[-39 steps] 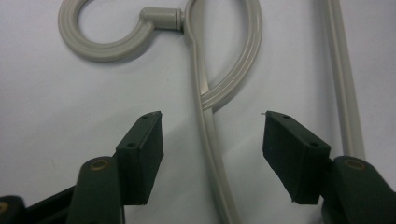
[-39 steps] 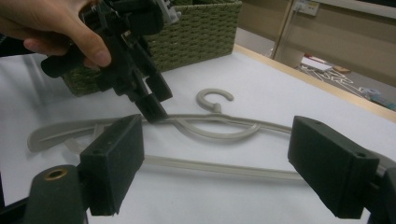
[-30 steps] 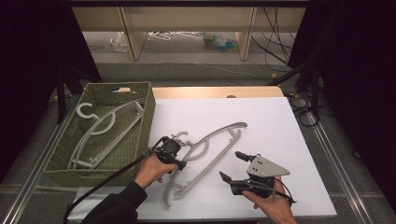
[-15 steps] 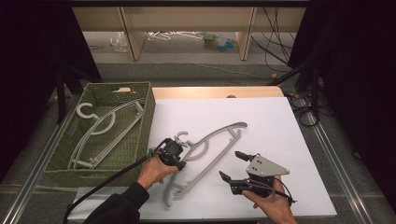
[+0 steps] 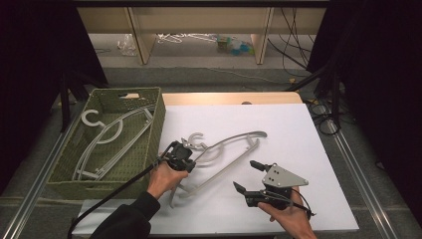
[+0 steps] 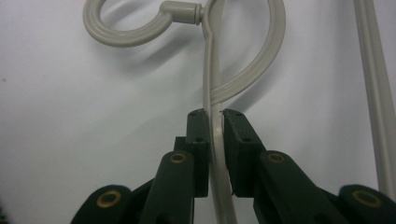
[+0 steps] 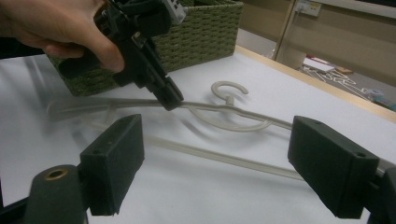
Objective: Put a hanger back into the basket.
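Observation:
A pale grey plastic hanger [image 5: 234,141] lies on the white table [image 5: 298,129], its hook [image 5: 197,141] pointing toward the basket. My left gripper [image 5: 185,153] sits just below the hook. Its jaws have just been closing and are now shut on the hanger's thin arm [image 6: 211,79], pads pressed on both sides, left gripper [image 6: 215,114]. My right gripper [image 5: 244,175] is held near the table's front, to the right of the hanger, jaws wide open with nothing between the pads. Seen from the right gripper [image 7: 224,158], the left gripper [image 7: 154,79] pinches the hanger [image 7: 229,105].
A green woven basket [image 5: 158,119] stands at the table's left with another grey hanger [image 5: 107,137] inside; the basket [image 7: 201,28] stands behind the left hand. A wooden strip [image 5: 229,98] borders the table's far edge. Shelving and cables lie beyond.
The left gripper has edged slightly toward the hanger's hook. The hanger and the right gripper stay where they were.

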A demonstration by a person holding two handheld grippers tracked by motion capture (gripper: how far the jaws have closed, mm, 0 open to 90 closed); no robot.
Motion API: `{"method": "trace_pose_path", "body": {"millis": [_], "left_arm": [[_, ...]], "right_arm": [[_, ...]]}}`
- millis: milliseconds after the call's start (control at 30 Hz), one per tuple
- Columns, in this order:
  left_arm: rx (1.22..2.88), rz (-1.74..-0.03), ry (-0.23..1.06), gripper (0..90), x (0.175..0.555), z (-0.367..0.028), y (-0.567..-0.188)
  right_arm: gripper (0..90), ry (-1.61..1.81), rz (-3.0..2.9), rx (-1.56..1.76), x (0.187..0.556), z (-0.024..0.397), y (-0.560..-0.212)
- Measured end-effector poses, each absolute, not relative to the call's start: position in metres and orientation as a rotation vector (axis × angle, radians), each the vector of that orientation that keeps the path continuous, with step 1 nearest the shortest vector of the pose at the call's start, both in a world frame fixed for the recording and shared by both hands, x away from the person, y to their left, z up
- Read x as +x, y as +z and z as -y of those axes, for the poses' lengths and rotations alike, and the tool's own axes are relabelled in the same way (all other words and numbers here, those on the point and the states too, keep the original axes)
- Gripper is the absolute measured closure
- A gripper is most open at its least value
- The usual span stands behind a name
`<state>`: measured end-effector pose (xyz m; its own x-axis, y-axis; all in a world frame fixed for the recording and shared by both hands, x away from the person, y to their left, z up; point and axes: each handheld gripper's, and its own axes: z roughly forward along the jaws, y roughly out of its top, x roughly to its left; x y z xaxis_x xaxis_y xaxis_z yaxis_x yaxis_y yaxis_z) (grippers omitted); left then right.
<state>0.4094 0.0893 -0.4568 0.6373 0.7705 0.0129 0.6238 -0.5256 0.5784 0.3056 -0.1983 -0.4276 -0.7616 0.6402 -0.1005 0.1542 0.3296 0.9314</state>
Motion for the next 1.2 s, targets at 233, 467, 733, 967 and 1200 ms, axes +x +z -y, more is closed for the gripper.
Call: {"method": "trace_pose_path", "body": {"millis": [233,467,733,967,1200], "left_arm": [[2.238,-1.113,0.324,80.6,0.413,-0.093,-0.453],[2.249,-1.124,0.294,80.6,0.416,-0.091,-0.461],[2.315,-1.08,0.338,80.7,0.411,-0.088,-0.466],[2.309,-1.07,0.369,80.7,0.409,-0.088,-0.463],[2.305,-1.038,0.397,80.6,0.408,-0.089,-0.458]], "right_arm": [[19.2,1.43,-2.145,0.702,0.305,0.198,-0.428],[19.3,1.428,-2.145,0.702,0.305,0.198,-0.428],[19.2,1.426,-2.15,0.708,0.305,0.197,-0.429],[18.6,1.372,-2.232,0.727,0.317,0.191,-0.434],[22.6,1.284,-2.35,0.725,0.344,0.177,-0.447]]}}
